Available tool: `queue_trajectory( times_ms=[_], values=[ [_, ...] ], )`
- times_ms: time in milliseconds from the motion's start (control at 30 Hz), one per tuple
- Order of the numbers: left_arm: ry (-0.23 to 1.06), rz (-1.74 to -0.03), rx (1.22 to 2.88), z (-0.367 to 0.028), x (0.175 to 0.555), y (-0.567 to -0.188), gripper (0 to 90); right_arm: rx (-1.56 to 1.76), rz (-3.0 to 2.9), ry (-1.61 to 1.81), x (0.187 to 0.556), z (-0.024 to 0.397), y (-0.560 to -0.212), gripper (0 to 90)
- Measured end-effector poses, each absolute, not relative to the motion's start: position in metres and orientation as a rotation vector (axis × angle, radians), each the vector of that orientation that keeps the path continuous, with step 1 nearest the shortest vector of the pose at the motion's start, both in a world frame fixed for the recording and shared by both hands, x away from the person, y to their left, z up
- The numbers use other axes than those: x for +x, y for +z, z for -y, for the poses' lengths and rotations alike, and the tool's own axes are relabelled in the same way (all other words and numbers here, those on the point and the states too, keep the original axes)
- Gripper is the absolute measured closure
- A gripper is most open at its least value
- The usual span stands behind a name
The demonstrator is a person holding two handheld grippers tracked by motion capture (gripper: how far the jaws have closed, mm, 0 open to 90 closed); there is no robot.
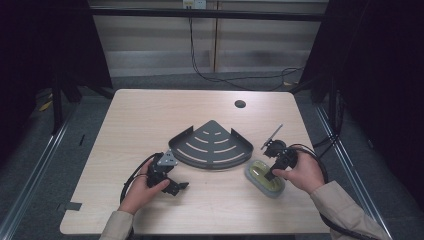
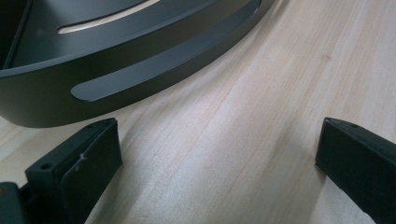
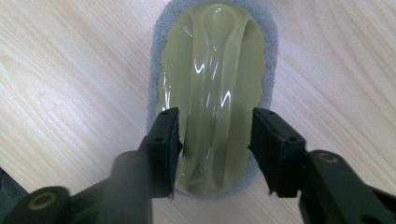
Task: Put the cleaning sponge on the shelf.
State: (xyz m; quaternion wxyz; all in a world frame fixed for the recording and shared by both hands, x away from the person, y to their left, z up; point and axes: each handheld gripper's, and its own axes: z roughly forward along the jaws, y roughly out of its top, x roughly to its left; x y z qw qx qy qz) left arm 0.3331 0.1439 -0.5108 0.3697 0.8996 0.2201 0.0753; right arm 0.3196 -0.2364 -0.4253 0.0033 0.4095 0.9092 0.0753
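A dark grey quarter-round corner shelf [image 1: 210,162] with slots lies flat at the table's middle. To its right rests a scrubber [image 1: 261,179] with a clear yellow-green handle on a grey pad. My right gripper [image 1: 270,174] hovers low over it. In the right gripper view the scrubber [image 3: 215,70] lies lengthwise, and my right gripper [image 3: 215,140] stands open with one jaw on each side of the handle's raised ridge. My left gripper [image 1: 176,188] rests on the table just in front of the shelf's left end. In the left gripper view it [image 2: 217,154] is open over bare wood, the shelf's curved rim [image 2: 140,74] close ahead.
The wooden table [image 1: 150,115] has a round cable hole [image 1: 240,104] at the back right. Black cables [image 1: 220,77] trail over the floor behind it. Dark frame posts stand at both sides. The table's back half is bare wood.
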Motion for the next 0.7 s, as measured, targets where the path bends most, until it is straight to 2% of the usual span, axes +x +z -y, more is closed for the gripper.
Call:
queue_trajectory(
  times_ms=[67,100,133,700],
  values=[
    [0.193,-0.564,2.308,-0.144,0.333,-0.511,0.0,1.281,-2.863,0.222,0.321,0.235,-0.427,62.0],
    [0.193,-0.564,2.308,-0.144,0.333,-0.511,0.0,1.284,-2.868,0.222,0.321,0.234,-0.427,68.9],
    [0.193,-0.565,2.309,-0.144,0.333,-0.511,0.0,1.272,-2.872,0.213,0.321,0.233,-0.427,70.0],
    [0.197,-0.567,2.304,-0.144,0.333,-0.511,0.0,1.284,-2.869,0.213,0.324,0.236,-0.394,70.8]
  ],
)
